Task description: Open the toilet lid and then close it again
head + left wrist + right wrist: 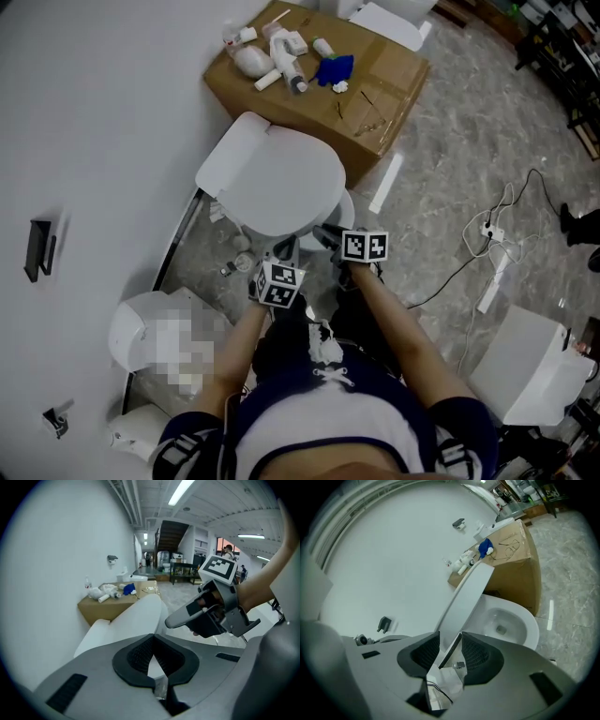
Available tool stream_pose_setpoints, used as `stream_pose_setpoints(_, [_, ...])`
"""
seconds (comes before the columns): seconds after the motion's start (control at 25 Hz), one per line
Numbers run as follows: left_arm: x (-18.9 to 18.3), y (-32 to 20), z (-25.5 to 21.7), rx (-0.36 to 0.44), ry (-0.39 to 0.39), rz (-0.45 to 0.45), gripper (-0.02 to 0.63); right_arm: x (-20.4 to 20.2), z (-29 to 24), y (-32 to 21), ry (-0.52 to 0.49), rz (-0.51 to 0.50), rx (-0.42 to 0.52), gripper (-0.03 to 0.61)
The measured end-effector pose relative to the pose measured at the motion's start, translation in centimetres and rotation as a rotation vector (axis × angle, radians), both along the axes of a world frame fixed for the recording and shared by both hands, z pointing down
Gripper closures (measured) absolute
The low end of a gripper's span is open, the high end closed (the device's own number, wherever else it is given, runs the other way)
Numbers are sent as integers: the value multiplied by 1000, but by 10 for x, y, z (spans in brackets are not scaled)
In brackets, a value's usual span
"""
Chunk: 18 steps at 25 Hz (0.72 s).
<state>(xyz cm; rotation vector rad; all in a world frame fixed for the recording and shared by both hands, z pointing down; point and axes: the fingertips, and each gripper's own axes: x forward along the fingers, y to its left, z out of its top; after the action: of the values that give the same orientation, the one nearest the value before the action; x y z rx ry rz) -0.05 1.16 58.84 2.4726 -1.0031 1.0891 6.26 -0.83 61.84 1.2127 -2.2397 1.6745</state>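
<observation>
Nearest, at 6 o'clock in the head view: person's white-and-navy shirt (pixel 328 422), both forearms reaching toward 12. Left gripper (pixel 153 638) had its jaws together, gripping nothing, and pointed at the toilet lid (pixel 286 183). Right gripper (pixel 457 641) had its jaws apart, the lid's front edge standing between the pads, not clamped.

Toilet bowl (pixel 506 620): white inside, drain hole showing at the bottom, uncovered in the right gripper view. Cardboard box (pixel 394 75) stood at 12 o'clock of the toilet, flaps shut. On its top lay white plastic fittings (pixel 277 56) and a blue item (pixel 335 68).

Lid was plain white, smooth and oval, raised on its hinge and tilted steeply over the bowl, hinge end toward 11 o'clock.
</observation>
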Motion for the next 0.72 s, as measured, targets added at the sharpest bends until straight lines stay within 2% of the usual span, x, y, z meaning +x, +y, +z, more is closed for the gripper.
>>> stream_pose_setpoints(0.24, [4, -6, 23, -26, -55, 17, 607, 7, 7, -4, -76, 31, -7, 442])
stream_pose_setpoints(0.52, [11, -5, 44, -74, -56, 16, 607, 16, 14, -4, -164, 124, -28, 401])
stream_pose_setpoints(0.72, [15, 4, 57, -98, -47, 19, 608, 21, 26, 0, -136, 190, -61, 382])
